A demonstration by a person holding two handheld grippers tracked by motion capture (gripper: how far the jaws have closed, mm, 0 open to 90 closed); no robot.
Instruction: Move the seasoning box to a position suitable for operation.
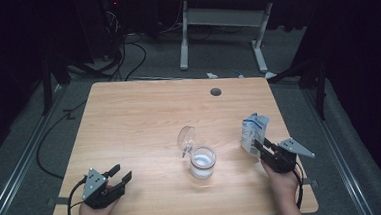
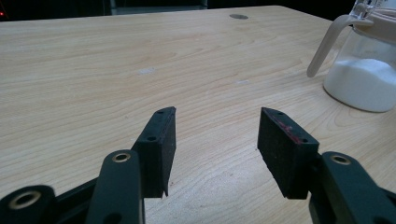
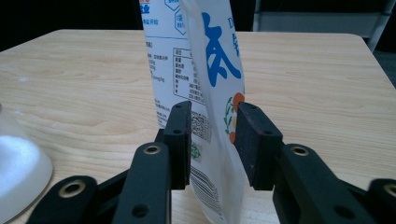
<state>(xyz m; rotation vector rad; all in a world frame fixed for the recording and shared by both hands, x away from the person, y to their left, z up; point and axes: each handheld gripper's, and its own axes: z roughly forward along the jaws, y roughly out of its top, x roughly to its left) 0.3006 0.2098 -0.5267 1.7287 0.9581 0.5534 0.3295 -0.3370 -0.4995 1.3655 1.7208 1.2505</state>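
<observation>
At the table's near right edge, my right gripper (image 1: 259,147) has its jaws loosened around the upright white-and-blue pouch (image 1: 253,132), a small gap showing in its own view. My left gripper (image 1: 121,175) rests gaping, empty. Farther in stands the glass jar (image 1: 202,162) of white powder, lid flipped open as seen from above.

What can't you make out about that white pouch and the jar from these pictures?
- Pouch: top and bottom cut off by the right gripper view's edges; small print too fine to read.
- Jar: cut off by the left gripper view's right edge.
- Right gripper: whether its pads touch the pouch, too small in the high view.
</observation>
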